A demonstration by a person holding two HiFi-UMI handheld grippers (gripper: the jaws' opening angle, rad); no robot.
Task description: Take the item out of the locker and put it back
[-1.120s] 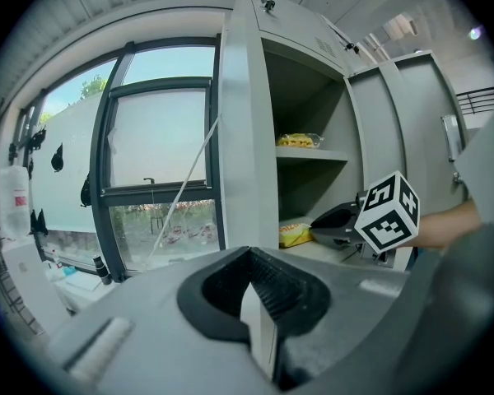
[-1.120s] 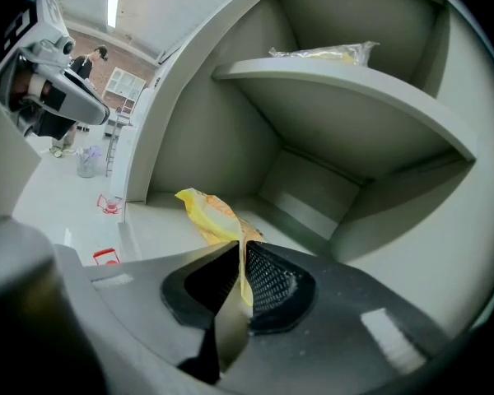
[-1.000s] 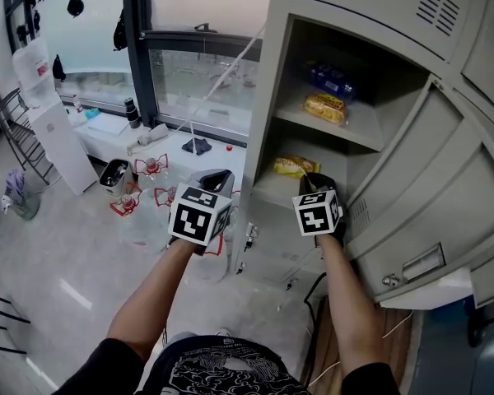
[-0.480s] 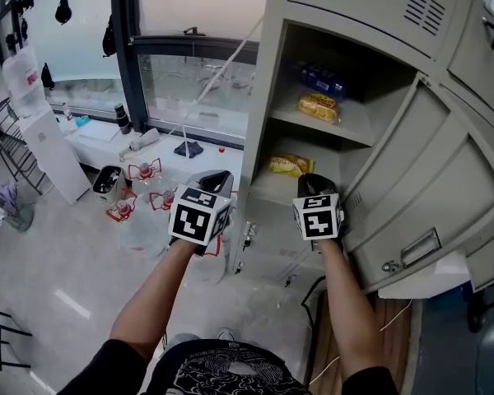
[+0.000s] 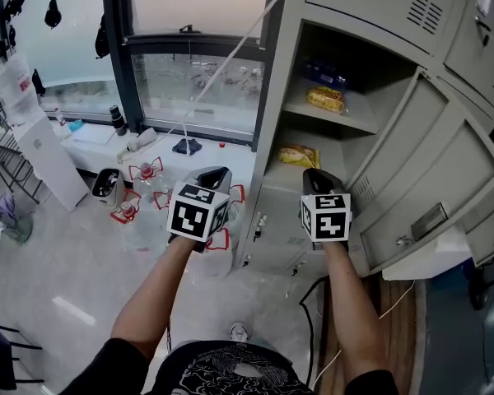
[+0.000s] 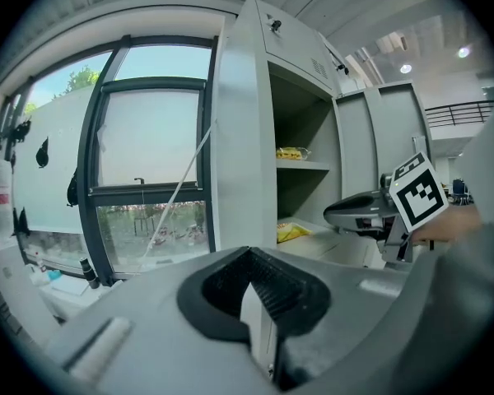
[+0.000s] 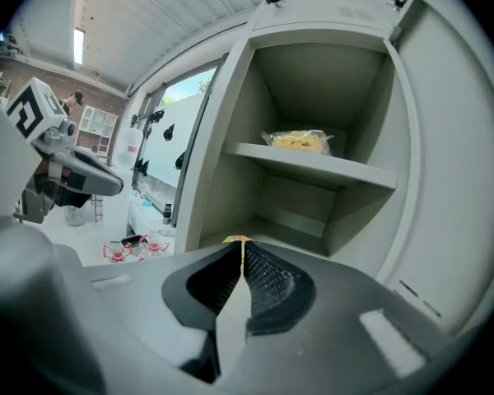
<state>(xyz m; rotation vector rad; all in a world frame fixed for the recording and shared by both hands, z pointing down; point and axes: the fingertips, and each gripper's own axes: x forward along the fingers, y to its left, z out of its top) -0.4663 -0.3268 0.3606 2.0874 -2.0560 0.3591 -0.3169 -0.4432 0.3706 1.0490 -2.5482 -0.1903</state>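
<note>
Window (image 5: 189,76) is at far left. The left gripper (image 5: 213,174) is held in the air in front of it, to the left of the locker (image 5: 270,97) and apart from it. Its jaws are clenched together with nothing between them.

The locker stands open, with its door (image 5: 412,167) swung to the right. The upper shelf (image 5: 346,124) carries a blue pack (image 5: 325,74) at the back and a yellow pack (image 5: 325,99) in front of it. The lower shelf (image 5: 280,175) carries the packet (image 5: 299,155), which is yellow and lies flat near the shelf's front edge.

The right gripper (image 5: 314,176) is at the mouth of the lower compartment, pointing in and slightly down. Its tip is just beside the packet, on the packet's right. Its jaws have just been closing and now stand pressed together.

In the right gripper view a sliver of yellow shows right at the jaw tips. Whether they nip the packet's edge cannot be told. In the left gripper view the packet rests on the lower shelf, with the right gripper's tip just above it and to its right.
</note>
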